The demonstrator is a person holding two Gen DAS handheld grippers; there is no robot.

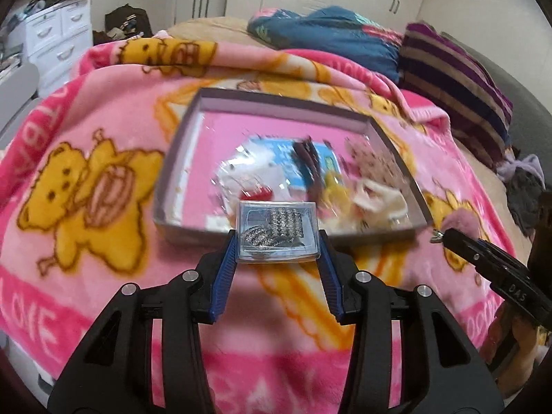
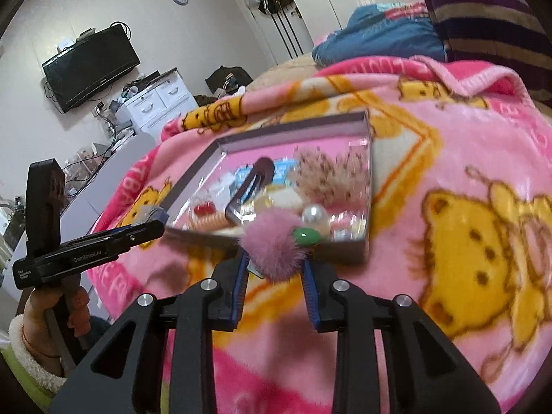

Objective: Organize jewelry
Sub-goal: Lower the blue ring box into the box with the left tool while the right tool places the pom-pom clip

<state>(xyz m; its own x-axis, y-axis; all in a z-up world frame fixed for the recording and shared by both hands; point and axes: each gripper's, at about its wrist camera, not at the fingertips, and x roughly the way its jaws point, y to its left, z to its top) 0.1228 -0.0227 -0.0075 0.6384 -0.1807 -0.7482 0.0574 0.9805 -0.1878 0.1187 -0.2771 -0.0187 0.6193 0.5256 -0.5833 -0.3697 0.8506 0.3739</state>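
My left gripper is shut on a small clear plastic case of rhinestone jewelry, held just in front of the near wall of a shallow pink-lined box on the bed. My right gripper is shut on a fluffy pink pom-pom piece with a green bead, close to the box's near edge. Inside the box lie hair clips, a pearl, a red cherry piece and a dark clip. In the left wrist view the right gripper shows at the right.
A pink bear-print blanket covers the bed. A striped purple pillow and blue bedding lie behind the box. White drawers and a wall TV stand off to the left. A person's hand holds the left gripper.
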